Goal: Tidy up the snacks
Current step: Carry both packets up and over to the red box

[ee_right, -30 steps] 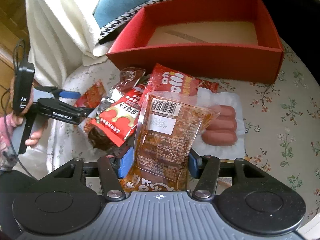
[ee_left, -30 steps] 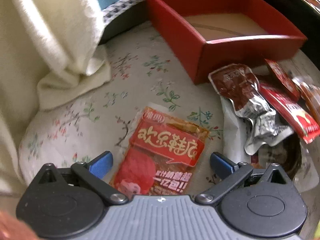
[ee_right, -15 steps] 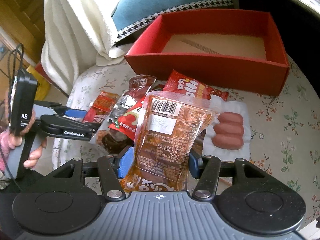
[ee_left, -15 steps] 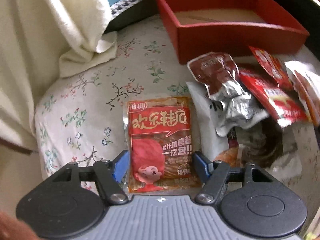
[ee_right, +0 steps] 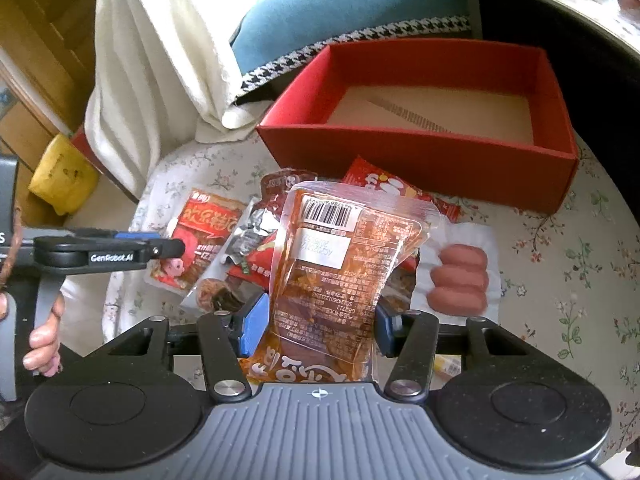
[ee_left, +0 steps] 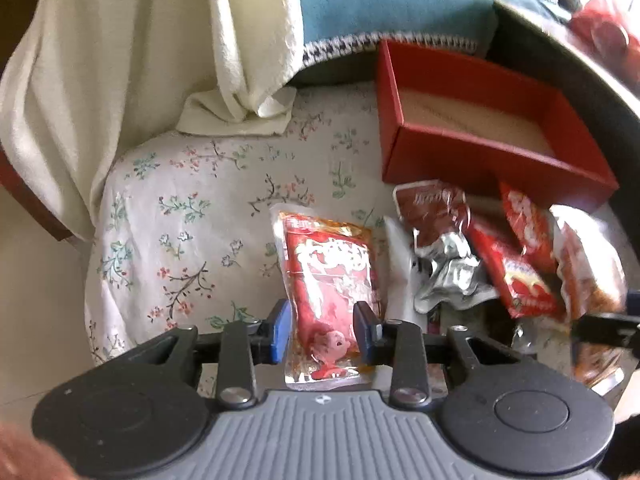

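Upright, barcode-end up: brown snack pouch [ee_right: 332, 276].

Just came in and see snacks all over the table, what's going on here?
A person is sorting snack packets with two hand-held tongs. The right tongs are shut on a clear brown packet with a barcode label, held above the pile. The left tongs have closed around a red packet with a cartoon face lying on the floral tablecloth. The red cardboard box behind the pile holds nothing yet; the sausage pack and other packets are outside it.
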### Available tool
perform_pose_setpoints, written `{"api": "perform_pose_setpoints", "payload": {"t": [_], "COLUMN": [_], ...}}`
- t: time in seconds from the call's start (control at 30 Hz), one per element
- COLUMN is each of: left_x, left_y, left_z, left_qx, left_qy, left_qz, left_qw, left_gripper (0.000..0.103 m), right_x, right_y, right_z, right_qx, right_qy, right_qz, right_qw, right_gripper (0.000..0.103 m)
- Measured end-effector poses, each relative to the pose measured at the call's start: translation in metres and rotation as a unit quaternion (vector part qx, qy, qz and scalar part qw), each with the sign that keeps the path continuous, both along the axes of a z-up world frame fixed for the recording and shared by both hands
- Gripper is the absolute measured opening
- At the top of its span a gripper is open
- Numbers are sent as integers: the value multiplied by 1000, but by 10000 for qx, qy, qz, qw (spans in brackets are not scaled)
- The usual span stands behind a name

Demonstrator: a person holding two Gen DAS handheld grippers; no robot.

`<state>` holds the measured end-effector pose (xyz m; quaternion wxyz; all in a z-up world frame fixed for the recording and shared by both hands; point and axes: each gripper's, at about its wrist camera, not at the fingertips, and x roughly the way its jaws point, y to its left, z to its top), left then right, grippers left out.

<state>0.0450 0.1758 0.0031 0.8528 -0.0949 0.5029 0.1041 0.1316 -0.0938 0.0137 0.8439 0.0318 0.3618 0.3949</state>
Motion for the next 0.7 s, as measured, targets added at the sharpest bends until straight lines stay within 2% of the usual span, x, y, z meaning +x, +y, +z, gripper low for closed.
{"api": "perform_pose_setpoints", "payload": {"t": [0.13,0.23,0.27,0.3,0.33,0.37,0.53,0.6,0.67,0.7], "left_x": [14,30,34,36,38,39,46,47,46,44], "left_y": [-6,-6,-6,-9,-11,-13,-15,-11,-4,-3], "left_z": [-8,-25,-31,-34,-36,-37,-47,-45,-43,-42], "left_qx": [254,127,169,376,587,753,936,790,462,467], "left_qy": [92,390,492,483,482,462,350,351,354,366], "left_qz": [-71,-107,-82,-60,-26,5,60,124,210,258], "left_qw": [9996,9991,9986,9981,9971,9961,9950,9962,9981,9979], "left_gripper": [33,45,55,61,73,78,80,74,62,61], "right_x": [-1,2,3,3,4,4,3,3,4,4], "right_y": [2,2,2,1,1,1,2,0,-2,-2], "right_z": [-3,-3,-4,-4,-4,-4,-3,-3,-2,-2], "right_qx": [-59,-85,-84,-75,-68,-61,-38,-29,-31,-25], "right_qy": [14,37,45,54,62,68,81,80,56,45], "right_qz": [-1,-49,-41,-23,-6,3,96,90,65,50], "right_qw": [10000,9999,9999,10000,10000,10000,9999,9999,10000,10000], "right_gripper": [61,62,62,62,62,62,62,62,62,62]}}
